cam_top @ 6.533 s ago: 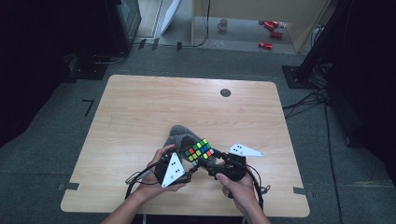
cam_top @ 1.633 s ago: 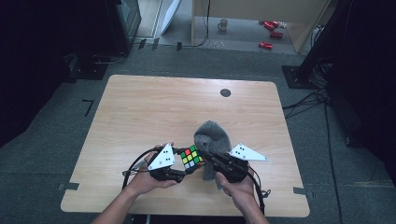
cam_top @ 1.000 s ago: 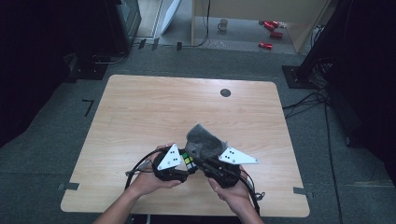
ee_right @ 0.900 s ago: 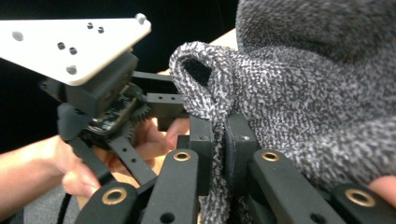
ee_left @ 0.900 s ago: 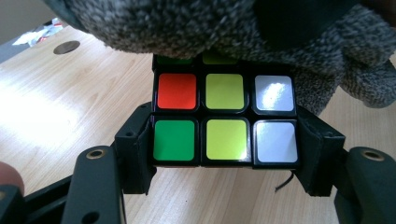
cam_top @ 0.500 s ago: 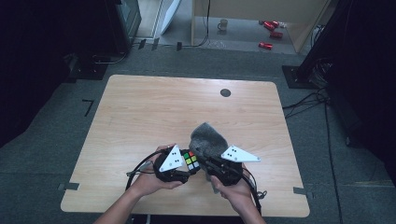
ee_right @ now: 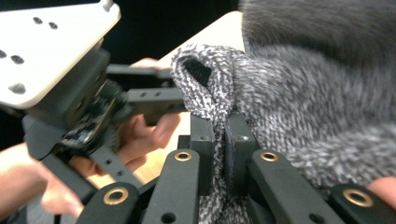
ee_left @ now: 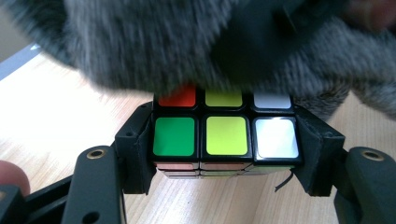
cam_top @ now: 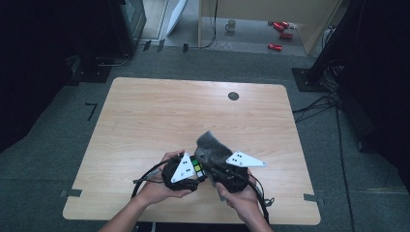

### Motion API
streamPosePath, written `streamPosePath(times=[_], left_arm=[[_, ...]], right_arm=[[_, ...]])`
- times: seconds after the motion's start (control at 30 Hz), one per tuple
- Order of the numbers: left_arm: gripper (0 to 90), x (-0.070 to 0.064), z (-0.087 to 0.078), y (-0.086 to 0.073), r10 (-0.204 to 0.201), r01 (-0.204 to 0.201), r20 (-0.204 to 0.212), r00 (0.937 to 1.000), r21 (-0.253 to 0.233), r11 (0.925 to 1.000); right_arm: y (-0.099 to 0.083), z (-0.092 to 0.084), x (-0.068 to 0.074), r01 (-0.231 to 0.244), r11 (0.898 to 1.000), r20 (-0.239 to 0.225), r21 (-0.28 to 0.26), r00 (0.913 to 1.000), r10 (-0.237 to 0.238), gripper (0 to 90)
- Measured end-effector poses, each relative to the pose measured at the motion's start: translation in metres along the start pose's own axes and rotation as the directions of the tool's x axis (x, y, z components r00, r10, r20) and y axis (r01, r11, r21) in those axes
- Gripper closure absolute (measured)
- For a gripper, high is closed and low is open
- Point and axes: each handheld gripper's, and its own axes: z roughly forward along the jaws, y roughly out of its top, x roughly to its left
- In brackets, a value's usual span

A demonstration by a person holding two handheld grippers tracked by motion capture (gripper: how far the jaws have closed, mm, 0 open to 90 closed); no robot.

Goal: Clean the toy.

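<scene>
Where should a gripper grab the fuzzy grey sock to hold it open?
Probably at the knitted cuff edge of the grey sock, from its open end: the folded rim is thin enough for the pads, as where the right gripper pinches it beside the Rubik's cube.

A wooden table (cam_top: pixel 145 121) stands on grey carpet, with a dark round spot (cam_top: pixel 233 95) near its far edge. At the near edge, two forearms come in from below. The left gripper (cam_top: pixel 191 169) sits in the left hand (cam_top: pixel 157 191), a grey plate on top; a colourful cube (cam_top: pixel 197 167) shows at its right side, green and yellow squares visible. Just right of it, the right gripper (cam_top: pixel 220 169), in the right hand (cam_top: pixel 241 200), meets a grey fuzzy cloth (cam_top: pixel 212 149) that rises beside the cube. Cables trail from both grippers. On the far floor lie red cans (cam_top: pixel 280 34) and a mug (cam_top: pixel 231 24).
</scene>
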Motion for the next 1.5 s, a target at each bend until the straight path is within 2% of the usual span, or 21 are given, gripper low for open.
streamPosePath(times=[0.07, 0.3, 0.47, 0.57, 0.67, 0.7, 0.73, 0.83, 0.9, 0.93, 0.97, 1.0, 1.03, 1.07, 1.1, 1.2, 1.23, 1.3, 1.37, 1.4, 1.5], left_arm=[[35.6, 0.0, 0.0, 0.0, 0.0, 0.0, -0.001, 1.0, 0.002, 1.0], [35.6, 0.002, -0.001, 0.001, -0.012, 0.012, 0.006, 0.9999, -0.011, 0.9999], [35.5, 0.004, -0.004, 0.0, -0.028, 0.028, 0.017, 0.9995, -0.036, 0.9989], [35.6, 0.011, -0.009, -0.001, -0.054, 0.056, 0.022, 0.9983, -0.061, 0.9966], [35.6, 0.015, -0.012, -0.003, -0.078, 0.08, 0.027, 0.9966, -0.082, 0.9934], [35.6, 0.022, -0.019, -0.003, -0.119, 0.125, 0.05, 0.9916, -0.132, 0.9833], [35.5, 0.022, -0.019, -0.003, -0.119, 0.125, 0.05, 0.9916, -0.132, 0.9833], [35.6, 0.031, -0.032, -0.004, -0.164, 0.189, 0.118, 0.9794, -0.25, 0.9495], [35.5, 0.033, -0.039, -0.005, -0.163, 0.202, 0.147, 0.9756, -0.311, 0.9287], [35.5, 0.033, -0.039, -0.005, -0.163, 0.202, 0.147, 0.9756, -0.311, 0.9287], [35.5, 0.035, -0.041, -0.005, -0.177, 0.222, 0.158, 0.9714, -0.338, 0.9147], [35.5, 0.036, -0.042, -0.005, -0.183, 0.231, 0.165, 0.9692, -0.348, 0.9086], [35.5, 0.036, -0.042, -0.005, -0.183, 0.231, 0.165, 0.9692, -0.348, 0.9086], [35.5, 0.038, -0.044, -0.006, -0.195, 0.247, 0.175, 0.965, -0.359, 0.9], [35.5, 0.038, -0.044, -0.006, -0.195, 0.247, 0.175, 0.965, -0.359, 0.9], [35.5, 0.041, -0.047, -0.007, -0.212, 0.27, 0.19, 0.9587, -0.375, 0.8866], [35.5, 0.041, -0.047, -0.007, -0.212, 0.27, 0.19, 0.9587, -0.375, 0.8866], [35.5, 0.043, -0.048, -0.006, -0.228, 0.291, 0.2, 0.9528, -0.386, 0.8756], [35.5, 0.044, -0.049, -0.006, -0.244, 0.304, 0.199, 0.9493, -0.385, 0.8712], [35.5, 0.046, -0.048, -0.007, -0.251, 0.312, 0.202, 0.9467, -0.381, 0.8706], [35.5, 0.047, -0.049, -0.008, -0.256, 0.32, 0.212, 0.9433, -0.378, 0.8687]], right_arm=[[-0.001, 0.002, 0.002, 0.007, 1.0, -0.001, 0.008, 1.0, -0.007, 85.5], [0.002, -0.005, -0.008, -0.04, 0.998, 0.001, -0.045, 0.9992, 0.041, 85.4], [-0.002, 0.0, 0.001, -0.012, 0.999, -0.017, -0.04, 0.9998, 0.011, 85.0], [0.004, -0.01, -0.007, -0.071, 0.992, -0.024, -0.102, 0.9974, 0.068, 85.3], [0.006, -0.016, -0.016, -0.096, 0.987, -0.011, -0.132, 0.9954, 0.095, 85.4], [0.005, -0.021, -0.026, -0.125, 0.981, -0.003, -0.146, 0.9921, 0.126, 85.4], [0.003, -0.022, -0.031, -0.147, 0.977, -0.017, -0.154, 0.9891, 0.146, 85.4], [-0.001, -0.021, -0.039, -0.184, 0.971, -0.054, -0.15, 0.9826, 0.178, 85.2], [-0.006, -0.018, -0.042, -0.206, 0.964, -0.104, -0.166, 0.9762, 0.19, 84.9], [-0.007, -0.016, -0.043, -0.219, 0.963, -0.132, -0.154, 0.9709, 0.2, 84.9], [-0.008, -0.015, -0.043, -0.215, 0.964, -0.14, -0.154, 0.9709, 0.194, 84.9], [-0.009, -0.014, -0.041, -0.204, 0.967, -0.141, -0.149, 0.9729, 0.183, 84.9], [-0.009, -0.014, -0.041, -0.204, 0.967, -0.141, -0.149, 0.9729, 0.183, 84.9], [-0.011, -0.011, -0.039, -0.191, 0.972, -0.152, -0.139, 0.9738, 0.169, 84.9], [-0.011, -0.011, -0.039, -0.191, 0.972, -0.152, -0.139, 0.9738, 0.169, 84.9], [-0.013, -0.008, -0.034, -0.151, 0.98, -0.183, -0.131, 0.9751, 0.125, 84.8], [-0.013, -0.008, -0.034, -0.151, 0.98, -0.183, -0.131, 0.9751, 0.125, 84.8], [-0.014, -0.006, -0.03, -0.122, 0.985, -0.194, -0.126, 0.9763, 0.096, 84.9], [-0.015, -0.003, -0.026, -0.08, 0.99, -0.198, -0.114, 0.9786, 0.056, 85.0], [-0.017, -0.001, -0.02, -0.021, 0.995, -0.189, -0.102, 0.9819, 0.001, 85.1], [-0.017, -0.001, -0.017, 0.021, 0.995, -0.176, -0.101, 0.9837, -0.039, 85.1]])
